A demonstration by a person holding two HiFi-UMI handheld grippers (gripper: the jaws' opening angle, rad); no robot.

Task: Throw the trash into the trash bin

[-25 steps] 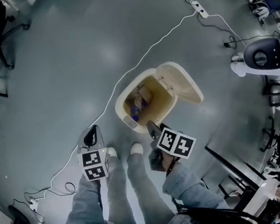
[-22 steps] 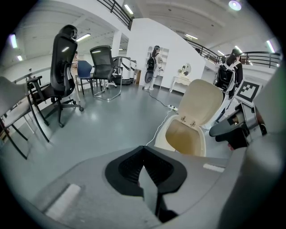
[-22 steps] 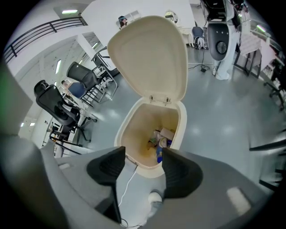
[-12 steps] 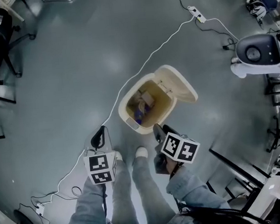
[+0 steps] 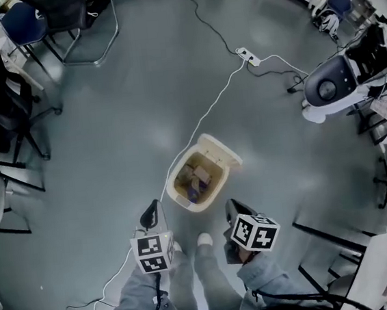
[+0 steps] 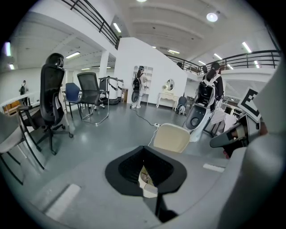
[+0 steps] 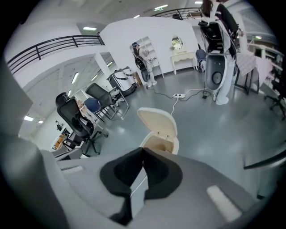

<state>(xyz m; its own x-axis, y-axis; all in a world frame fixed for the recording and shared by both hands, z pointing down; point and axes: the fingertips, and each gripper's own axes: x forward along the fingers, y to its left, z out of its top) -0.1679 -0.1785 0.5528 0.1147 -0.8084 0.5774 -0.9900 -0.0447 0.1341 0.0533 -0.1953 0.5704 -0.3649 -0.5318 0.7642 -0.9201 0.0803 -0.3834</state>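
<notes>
A cream trash bin (image 5: 197, 179) stands on the grey floor with its lid (image 5: 222, 152) tipped open; cardboard scraps and a blue item lie inside. Both grippers hang above the bin's near side. My left gripper (image 5: 152, 216) is shut and empty, and in its own view its pads (image 6: 144, 148) meet in front of the lid (image 6: 172, 137). My right gripper (image 5: 235, 212) has just been closing and is now shut with nothing between its jaws; its tips (image 7: 143, 150) sit just below the bin (image 7: 161, 144) in its view.
A white cable runs across the floor from a power strip (image 5: 247, 57) past the bin. A white robot (image 5: 329, 87) stands at the right and office chairs (image 5: 10, 115) at the left. The person's shoes (image 5: 204, 240) are just behind the bin. Dark desk frames line the right edge.
Both grippers have risen away from the bin, which now looks smaller and farther below. The head view takes in more of the floor and chairs.
</notes>
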